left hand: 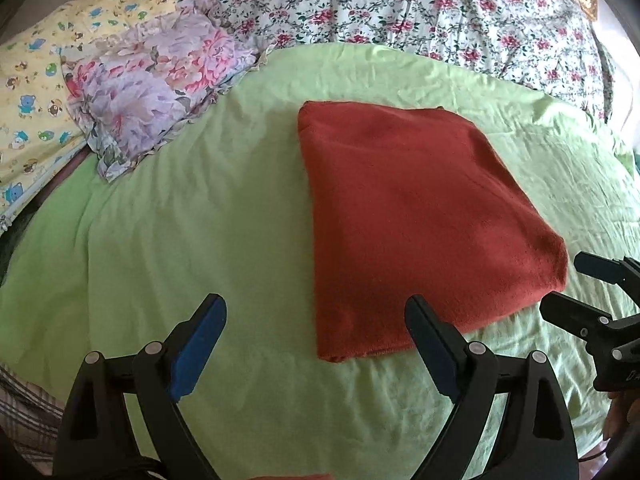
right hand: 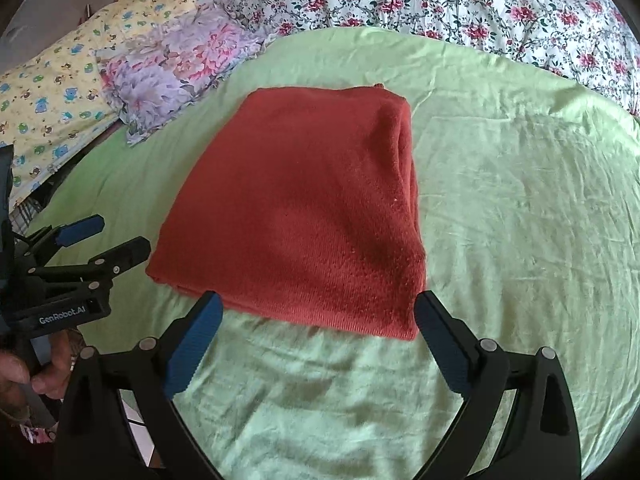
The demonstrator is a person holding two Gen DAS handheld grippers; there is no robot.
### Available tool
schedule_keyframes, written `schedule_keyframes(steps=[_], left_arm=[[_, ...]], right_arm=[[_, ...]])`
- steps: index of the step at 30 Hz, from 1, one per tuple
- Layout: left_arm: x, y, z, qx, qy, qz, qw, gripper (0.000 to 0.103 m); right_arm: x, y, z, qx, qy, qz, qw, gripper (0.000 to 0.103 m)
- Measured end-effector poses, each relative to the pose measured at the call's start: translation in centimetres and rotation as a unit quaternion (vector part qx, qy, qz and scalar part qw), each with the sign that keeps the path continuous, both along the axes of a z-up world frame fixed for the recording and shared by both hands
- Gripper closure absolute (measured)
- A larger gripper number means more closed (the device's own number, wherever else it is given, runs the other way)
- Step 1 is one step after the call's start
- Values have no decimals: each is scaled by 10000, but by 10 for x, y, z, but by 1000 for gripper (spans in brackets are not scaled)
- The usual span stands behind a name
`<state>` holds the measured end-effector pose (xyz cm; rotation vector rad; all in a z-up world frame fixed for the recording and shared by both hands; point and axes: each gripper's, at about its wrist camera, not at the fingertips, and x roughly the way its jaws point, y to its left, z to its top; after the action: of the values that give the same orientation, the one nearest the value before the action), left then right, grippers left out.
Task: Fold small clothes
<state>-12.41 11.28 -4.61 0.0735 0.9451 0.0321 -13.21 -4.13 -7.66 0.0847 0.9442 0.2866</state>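
A rust-red knitted garment (left hand: 416, 224) lies folded into a neat rectangle on the light green bedsheet (left hand: 200, 216), near the middle of the bed. The left gripper (left hand: 316, 344) hovers at its near left corner, jaws spread wide and holding nothing. The right gripper (right hand: 318, 340) hangs over the near edge, jaws likewise wide apart and empty. A lilac floral pillow (left hand: 156, 84) and a yellow cartoon-print pillow (left hand: 36, 92) sit far left; a rose-print quilt (left hand: 420, 8) runs along the far side.

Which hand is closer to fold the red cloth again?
Probably right. The right gripper faces the red cloth squarely, its near edge between open fingers; the left gripper sits off toward bare green sheet.
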Motion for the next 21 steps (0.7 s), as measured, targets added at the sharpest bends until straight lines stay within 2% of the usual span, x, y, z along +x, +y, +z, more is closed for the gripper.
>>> schedule_keyframes(steps=[21], left_arm=[[14,-6,-2,-26,91,-72,9999,10]], right_arm=[[17,-7,0,130,69,-51,9999,7]])
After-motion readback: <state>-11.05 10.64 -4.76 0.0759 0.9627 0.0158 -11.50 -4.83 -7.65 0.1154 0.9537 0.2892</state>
